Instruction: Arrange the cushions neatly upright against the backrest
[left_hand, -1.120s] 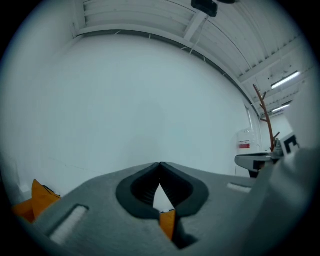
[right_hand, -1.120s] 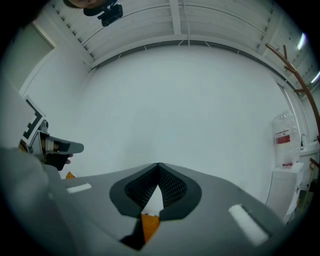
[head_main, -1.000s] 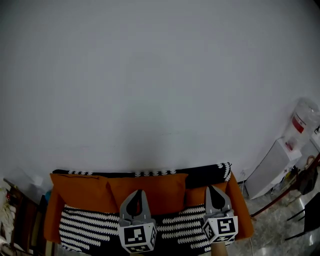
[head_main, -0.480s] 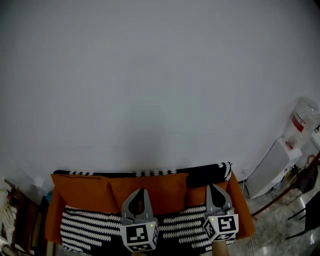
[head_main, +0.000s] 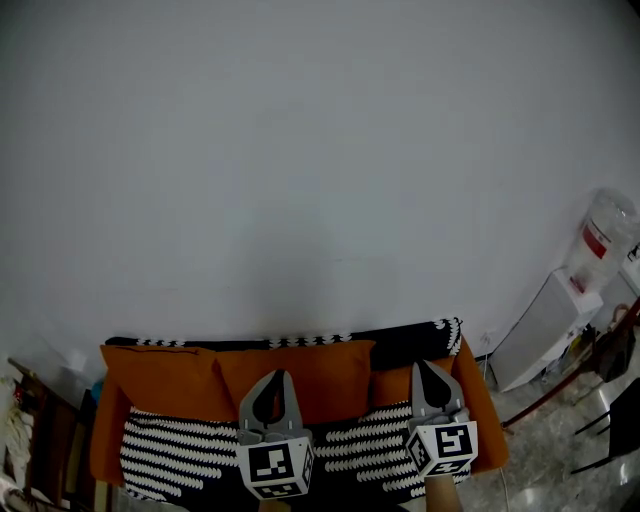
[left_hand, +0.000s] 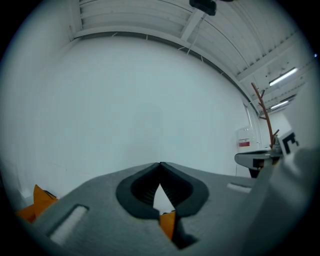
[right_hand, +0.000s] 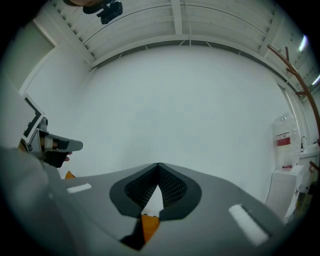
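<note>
Meeting tip to tip, the jaws of the left gripper (left_hand: 160, 165) are closing on nothing at all. Only a sliver of orange cushion (left_hand: 168, 226) is showing through the gap below them. The jaws of the right gripper (right_hand: 158, 165) are doing the same, pressed together and empty, with a scrap of orange peeking underneath.

In the head view, both grippers are hanging side by side in front of the sofa (head_main: 478, 400), left gripper (head_main: 272, 375) near the middle and right gripper (head_main: 425, 366) toward the far end, neither one touching fabric as far as I can tell.

Behind them three orange cushions are standing in a row against the backrest (head_main: 300, 343): one at the left end (head_main: 160, 383), one in the middle (head_main: 325, 372) and a narrower-looking one at the right (head_main: 392, 386), which the right gripper is partly hiding. A black-and-white striped cover (head_main: 170, 450) is lying over the seat below. A plain wall (head_main: 300, 180) is filling most of the view, with a water dispenser (head_main: 603, 242) off to the right.

Judging by this, the arranging is looking close to finished. At most a small straightening of the half-hidden right cushion is remaining.
</note>
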